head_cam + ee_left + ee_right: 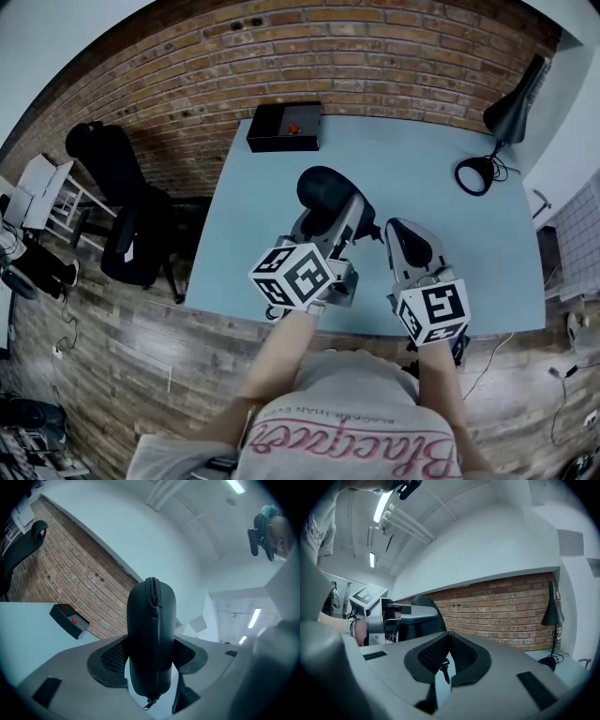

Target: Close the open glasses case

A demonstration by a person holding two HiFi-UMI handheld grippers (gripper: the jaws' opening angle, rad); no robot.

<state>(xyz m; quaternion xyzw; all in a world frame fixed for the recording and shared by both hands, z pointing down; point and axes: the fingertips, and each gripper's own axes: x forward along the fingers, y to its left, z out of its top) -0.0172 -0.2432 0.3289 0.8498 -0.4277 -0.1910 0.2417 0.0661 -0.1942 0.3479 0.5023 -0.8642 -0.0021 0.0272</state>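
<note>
- Left hand-held gripper (pixel 347 220) is clamped on the case (pixel 323 192), one jaw on each flat side. The case is held up over the near middle of the desk (pixel 412 159), not resting on it.
- From the left gripper view the case stands upright between the jaws, zipper seam facing the camera, pull tab hanging at the bottom. The seam looks zipped shut.
- Right hand-held gripper (pixel 398 230) sits just right of the left one, clear of the case. Its jaws are pressed together at the tips. There's a tiny dark tab in the slit behind them, can't tell what it is.
- Far left on the desk: a black box (pixel 284 127) with a red button, well away from the case.
- Far right: a black lamp (pixel 511 117).
- Left of the desk there's a black chair (pixel 122 178), with a brick wall (pixel 281 47) behind.
</note>
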